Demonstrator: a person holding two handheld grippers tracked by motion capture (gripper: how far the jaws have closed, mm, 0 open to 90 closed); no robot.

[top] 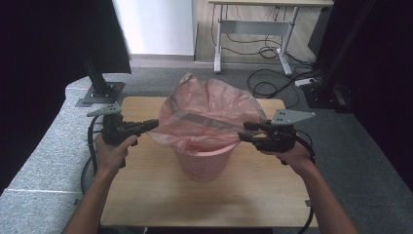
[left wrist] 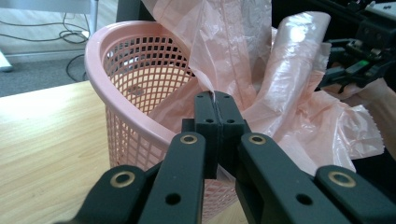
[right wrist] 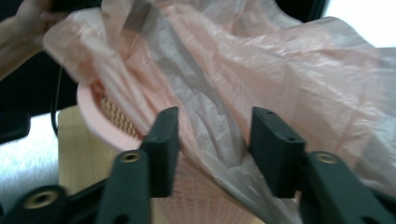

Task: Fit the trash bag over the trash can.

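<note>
left gripper [left wrist: 215, 100] clamped on the pink bag [top: 209, 114] edge at basket's left | right gripper [right wrist: 212, 144] jaws apart, bag film between, not pinched | bag mouth stretched across the pink basket [top: 204, 163], right rim nearest right gripper

Soft daylight, blurred right gripper view.

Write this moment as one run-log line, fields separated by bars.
step: fit bag in basket | left gripper: shut on bag edge | right gripper: open, bag between jaws | basket: upright on table
</note>
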